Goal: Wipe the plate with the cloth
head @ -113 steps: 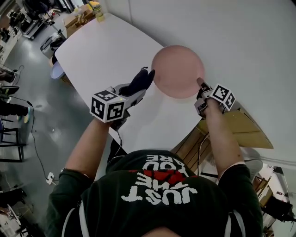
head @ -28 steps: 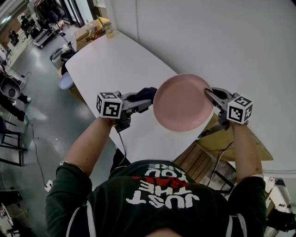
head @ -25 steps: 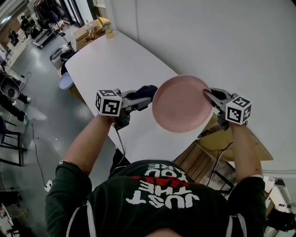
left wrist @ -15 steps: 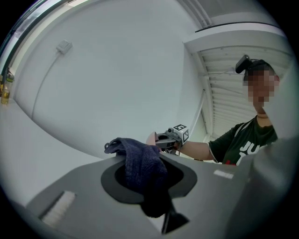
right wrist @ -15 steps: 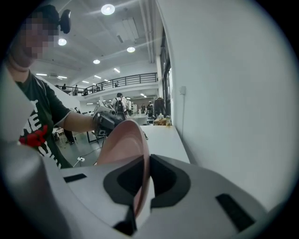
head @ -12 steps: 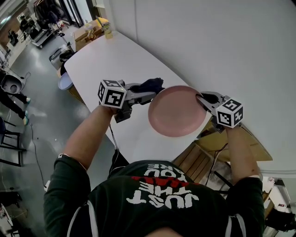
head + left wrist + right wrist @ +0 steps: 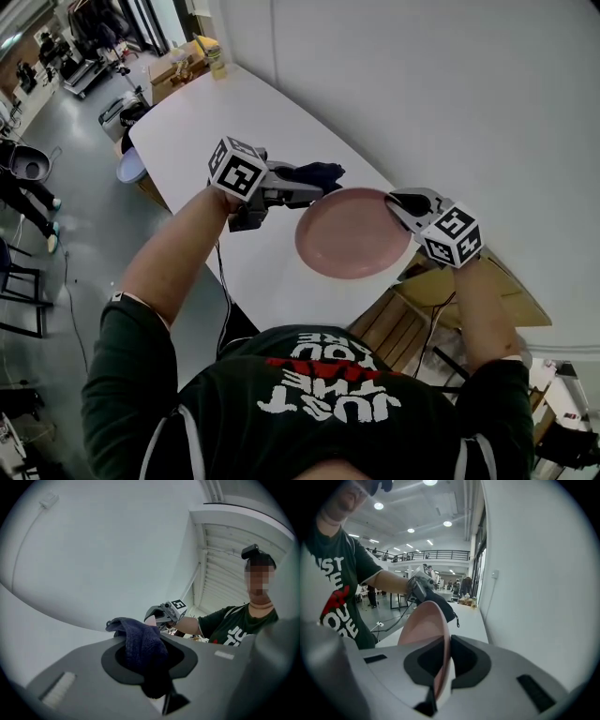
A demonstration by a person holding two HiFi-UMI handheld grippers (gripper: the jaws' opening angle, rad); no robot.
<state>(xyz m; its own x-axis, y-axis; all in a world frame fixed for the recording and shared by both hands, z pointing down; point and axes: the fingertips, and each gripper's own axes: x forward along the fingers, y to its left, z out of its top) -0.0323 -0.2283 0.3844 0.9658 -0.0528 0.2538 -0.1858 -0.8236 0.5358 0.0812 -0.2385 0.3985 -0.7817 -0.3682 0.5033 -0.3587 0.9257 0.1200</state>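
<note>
Jaws of the right gripper (image 7: 397,200) pinch the rim of the round pink plate (image 7: 349,236), stiff and likely slippery. The left gripper (image 7: 317,190) clamps the soft dark-blue cloth (image 7: 319,172), bunched beyond its jaws.

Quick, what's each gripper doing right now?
Left gripper: shut on the dark blue cloth.
Right gripper: shut on the pink plate at its rim.

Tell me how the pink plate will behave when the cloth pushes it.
Probably stiff: the plate shows no sag held by one edge in the right claw. Gripped only there, it may pivot or slip when the cloth presses.
</note>
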